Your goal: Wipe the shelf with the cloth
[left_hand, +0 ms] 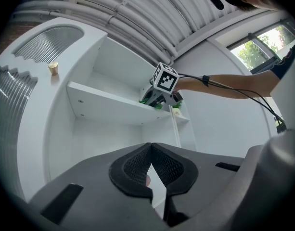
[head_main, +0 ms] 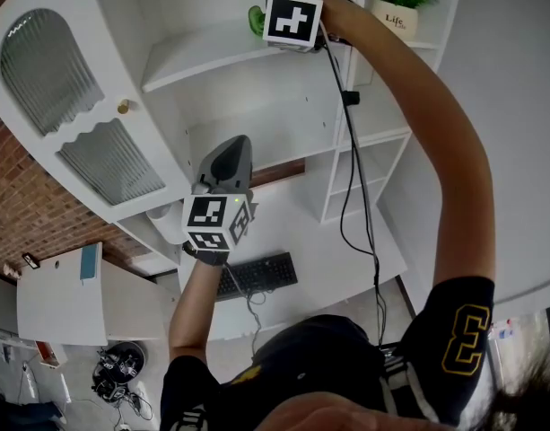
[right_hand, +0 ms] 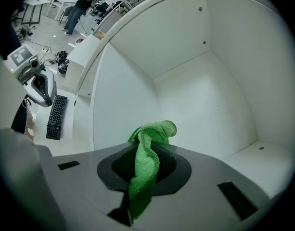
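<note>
Two grippers are in use: the right gripper [right_hand: 146, 167] pinches the green cloth [right_hand: 152, 131] between its jaws at the right end of the upper shelf [head_main: 203, 61], while the left gripper [left_hand: 150, 163] hangs lower, well apart from it, jaws pressed together on nothing. The wipe is judged at or near its start, with most of the shelf left to cover. Contact between cloth and shelf cannot be confirmed: the marker cube [head_main: 292, 18] hides the jaws in the head view, and the white surface shows no wiped trace.

open room above shelf [head_main: 203, 61] — walls [right_hand: 119, 100] flank
</note>
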`<action>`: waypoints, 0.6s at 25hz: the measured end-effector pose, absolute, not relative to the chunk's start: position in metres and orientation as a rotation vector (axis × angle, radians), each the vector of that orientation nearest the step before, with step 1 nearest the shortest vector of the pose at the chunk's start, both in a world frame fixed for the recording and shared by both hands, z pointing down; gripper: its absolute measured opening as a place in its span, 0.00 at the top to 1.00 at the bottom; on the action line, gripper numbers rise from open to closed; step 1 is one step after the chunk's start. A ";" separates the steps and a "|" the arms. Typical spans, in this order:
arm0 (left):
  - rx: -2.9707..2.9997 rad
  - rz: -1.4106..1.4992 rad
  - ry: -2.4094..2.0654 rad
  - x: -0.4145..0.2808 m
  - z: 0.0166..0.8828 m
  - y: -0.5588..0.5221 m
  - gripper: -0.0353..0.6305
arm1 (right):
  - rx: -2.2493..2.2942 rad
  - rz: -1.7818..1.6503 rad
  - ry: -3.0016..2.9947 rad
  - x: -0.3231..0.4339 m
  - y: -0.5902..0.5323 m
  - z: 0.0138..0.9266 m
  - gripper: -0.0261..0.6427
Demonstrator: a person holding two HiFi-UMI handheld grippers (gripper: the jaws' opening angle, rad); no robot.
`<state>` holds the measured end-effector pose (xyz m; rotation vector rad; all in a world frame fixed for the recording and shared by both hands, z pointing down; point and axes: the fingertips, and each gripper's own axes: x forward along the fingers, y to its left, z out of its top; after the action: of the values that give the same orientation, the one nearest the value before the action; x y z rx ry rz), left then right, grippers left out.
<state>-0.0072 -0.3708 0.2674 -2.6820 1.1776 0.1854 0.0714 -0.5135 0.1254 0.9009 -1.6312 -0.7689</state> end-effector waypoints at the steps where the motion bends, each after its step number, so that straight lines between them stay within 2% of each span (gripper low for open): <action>1: -2.685 0.182 1.172 -0.004 0.268 -0.370 0.92 | 0.916 -0.765 -1.615 0.077 -0.514 0.124 0.90; 9: -2.699 0.173 1.143 0.006 0.268 -0.367 0.92 | 0.902 -0.688 -1.674 0.090 -0.509 0.135 0.90; 15: -2.708 0.170 1.127 0.010 0.270 -0.364 0.92 | 1.065 -0.659 -1.478 0.126 -0.509 0.122 0.90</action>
<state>0.0101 -0.3637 0.2701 -2.7084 1.1266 0.1700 0.1262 -0.5093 0.1223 1.0647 -1.4784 -0.6589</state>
